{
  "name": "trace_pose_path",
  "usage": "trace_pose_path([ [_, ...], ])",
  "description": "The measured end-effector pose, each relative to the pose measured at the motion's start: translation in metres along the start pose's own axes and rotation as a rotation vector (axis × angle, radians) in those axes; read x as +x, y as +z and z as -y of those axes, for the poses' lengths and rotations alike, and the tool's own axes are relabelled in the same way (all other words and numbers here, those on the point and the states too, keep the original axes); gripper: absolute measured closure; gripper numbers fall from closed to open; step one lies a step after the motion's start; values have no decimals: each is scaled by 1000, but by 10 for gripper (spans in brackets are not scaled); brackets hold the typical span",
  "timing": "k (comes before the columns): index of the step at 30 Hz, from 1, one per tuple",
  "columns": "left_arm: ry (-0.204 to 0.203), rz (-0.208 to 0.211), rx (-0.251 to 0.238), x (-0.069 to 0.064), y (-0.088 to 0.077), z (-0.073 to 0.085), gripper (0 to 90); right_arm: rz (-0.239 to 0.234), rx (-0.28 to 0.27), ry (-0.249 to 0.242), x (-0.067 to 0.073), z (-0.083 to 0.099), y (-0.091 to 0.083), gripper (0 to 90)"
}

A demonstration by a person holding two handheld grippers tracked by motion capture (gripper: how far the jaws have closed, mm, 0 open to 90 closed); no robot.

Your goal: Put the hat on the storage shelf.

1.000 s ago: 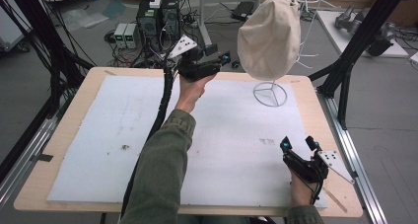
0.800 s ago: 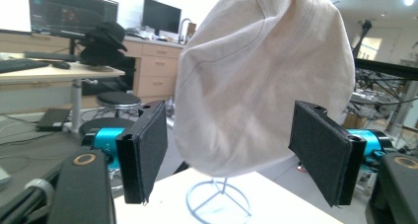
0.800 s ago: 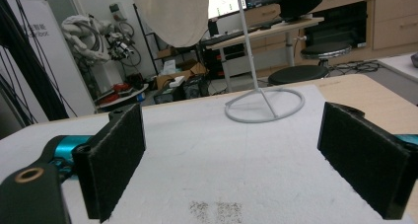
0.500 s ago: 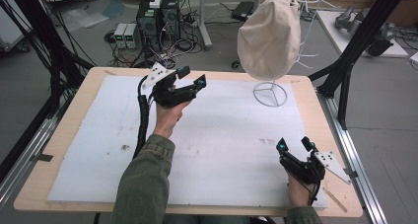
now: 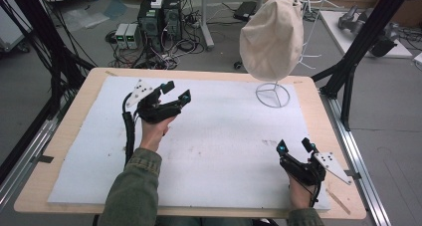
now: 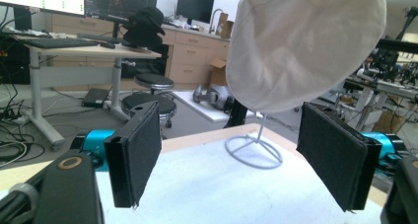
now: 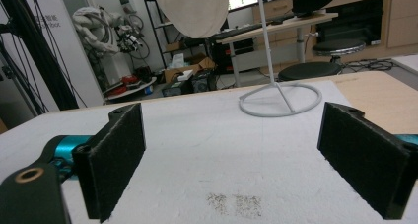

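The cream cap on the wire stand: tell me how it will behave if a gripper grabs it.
The cap looks like soft cloth, so it would likely crumple between the pads. It merely hangs on the thin wire stand, which looks light, so a sideways tug might tip that stand.

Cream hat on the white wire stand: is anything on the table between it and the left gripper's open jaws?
Nothing visible. The left gripper is open and empty, and just bare white mat lies between it and the stand's ring base under the hat.
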State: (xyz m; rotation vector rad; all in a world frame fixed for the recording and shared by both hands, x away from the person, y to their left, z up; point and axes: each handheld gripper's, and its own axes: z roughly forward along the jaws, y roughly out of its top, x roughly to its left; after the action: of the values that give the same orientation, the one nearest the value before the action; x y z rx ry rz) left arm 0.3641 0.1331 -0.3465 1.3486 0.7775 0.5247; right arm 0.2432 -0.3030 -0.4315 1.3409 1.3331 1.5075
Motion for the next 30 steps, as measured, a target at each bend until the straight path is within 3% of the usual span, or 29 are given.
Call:
trace_pose_path([
  [5, 9, -5, 2, 2, -13, 3, 244, 0, 2, 0, 1, 0, 0, 99],
  [14, 6, -52, -12, 13, -42, 4, 245, 1, 4, -12, 2, 1, 2, 99],
  [30, -18, -215, -37, 43, -119, 24, 248, -1, 13, -14, 4, 2, 2, 99],
])
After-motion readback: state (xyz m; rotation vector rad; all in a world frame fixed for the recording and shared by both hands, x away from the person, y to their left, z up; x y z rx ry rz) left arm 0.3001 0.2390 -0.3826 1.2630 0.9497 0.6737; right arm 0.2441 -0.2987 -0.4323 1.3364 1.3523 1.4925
